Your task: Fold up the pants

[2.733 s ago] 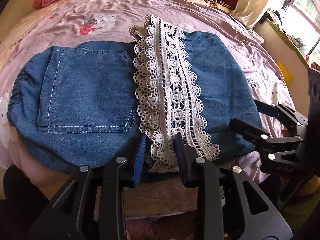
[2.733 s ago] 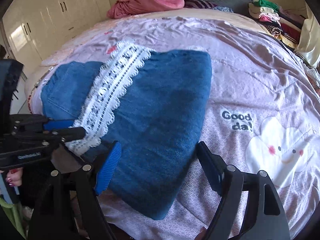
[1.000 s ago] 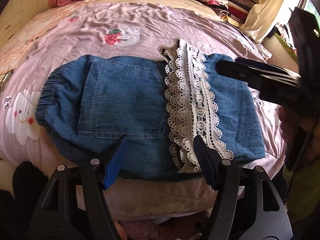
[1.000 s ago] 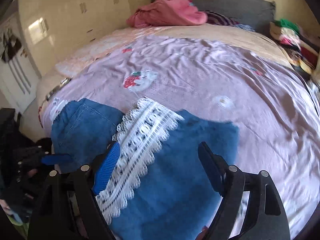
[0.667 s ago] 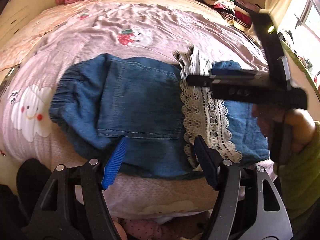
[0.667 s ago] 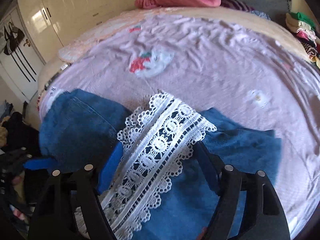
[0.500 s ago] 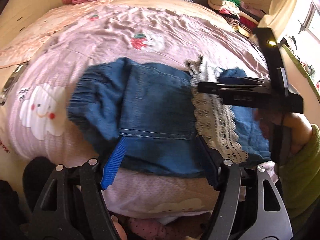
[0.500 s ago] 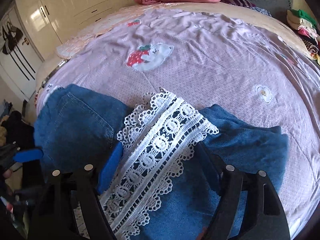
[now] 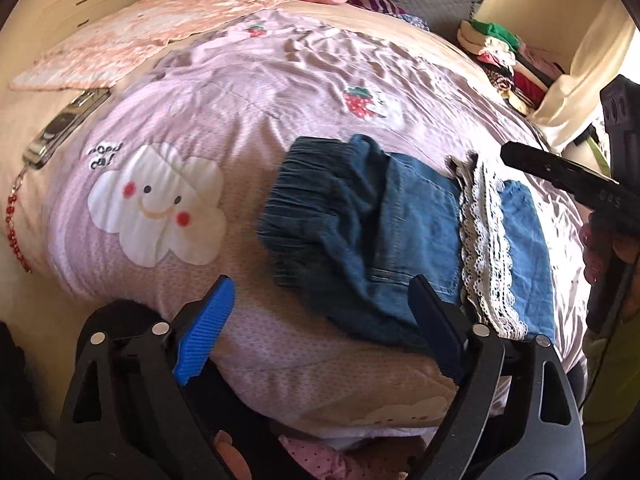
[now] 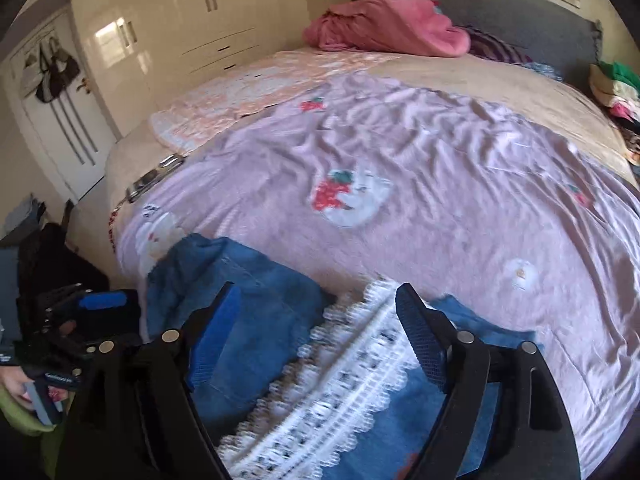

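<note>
The folded blue denim pants lie near the front edge of the bed, with a white lace trim across them and the gathered waistband at the left. They also show in the right wrist view, with the lace trim between the fingers. My left gripper is open and empty, in front of the pants' left part. My right gripper is open and empty, just above the pants.
The pink printed bedspread covers the bed. A phone with a red bead strap lies at the left edge. A pink garment pile sits at the headboard, folded clothes at the far right. Wardrobes stand left.
Both grippers have pulled back from the pants and swung left. The left gripper, narrow on the lace edge 2.7 s ago, now stands open. The pants lie folded in place.
</note>
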### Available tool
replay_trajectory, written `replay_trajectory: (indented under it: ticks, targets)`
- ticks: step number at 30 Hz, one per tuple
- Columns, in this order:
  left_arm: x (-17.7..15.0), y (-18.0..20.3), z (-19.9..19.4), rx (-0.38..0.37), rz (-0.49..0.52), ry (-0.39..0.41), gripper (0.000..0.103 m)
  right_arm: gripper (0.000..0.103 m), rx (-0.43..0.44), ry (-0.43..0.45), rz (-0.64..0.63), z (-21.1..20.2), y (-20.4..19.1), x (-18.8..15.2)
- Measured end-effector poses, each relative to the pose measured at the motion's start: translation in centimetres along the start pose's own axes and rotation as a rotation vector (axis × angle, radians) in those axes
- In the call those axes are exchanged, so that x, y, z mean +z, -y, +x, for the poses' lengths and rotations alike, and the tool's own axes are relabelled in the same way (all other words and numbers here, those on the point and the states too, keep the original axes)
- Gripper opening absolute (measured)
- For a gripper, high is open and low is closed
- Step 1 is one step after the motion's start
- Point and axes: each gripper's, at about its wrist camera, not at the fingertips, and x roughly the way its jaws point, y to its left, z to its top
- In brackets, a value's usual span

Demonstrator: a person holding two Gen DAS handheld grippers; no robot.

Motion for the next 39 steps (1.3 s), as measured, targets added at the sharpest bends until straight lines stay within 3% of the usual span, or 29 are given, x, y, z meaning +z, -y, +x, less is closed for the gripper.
replay_trajectory:
  ticks: [3,14,16,18,24,34,35,39]
  targets:
    - [0.0,-0.8,0.4,-0.01,-0.018,-0.003,0.084,0.08,0.054,-0.015,-0.009,0.9,-1.2,0.8]
    - [0.1,-2.5,1.9,-0.074,-0.062,-0.01,0.084,0.081,0.102,-0.117,-0.101,5.8,-5.3,2.9]
    - [0.2,-2.7,2.1,-0.089,-0.064,-0.007,0.079,0.081,0.11,-0.137,-0.11,6.7,-5.7,3.1]
    - [0.2,-2.7,2.3,-0.1,-0.066,-0.01,0.065,0.081,0.119,-0.161,-0.123,7.8,-6.2,3.3]
    - [0.4,-2.6,3.3,-0.152,-0.067,-0.024,0.048,0.081,0.154,-0.211,-0.144,10.1,-7.3,3.8]
    - [0.6,-2.8,4.9,-0.171,-0.075,-0.045,0.045,0.081,0.257,-0.285,-0.189,13.5,-8.8,4.3]
    - [0.6,-2.8,4.9,-0.17,-0.075,-0.047,0.045,0.08,0.262,-0.301,-0.198,14.1,-9.0,4.2]
    - [0.7,-2.9,5.2,-0.171,-0.08,-0.052,0.045,0.055,0.287,-0.337,-0.205,15.5,-9.0,3.7]
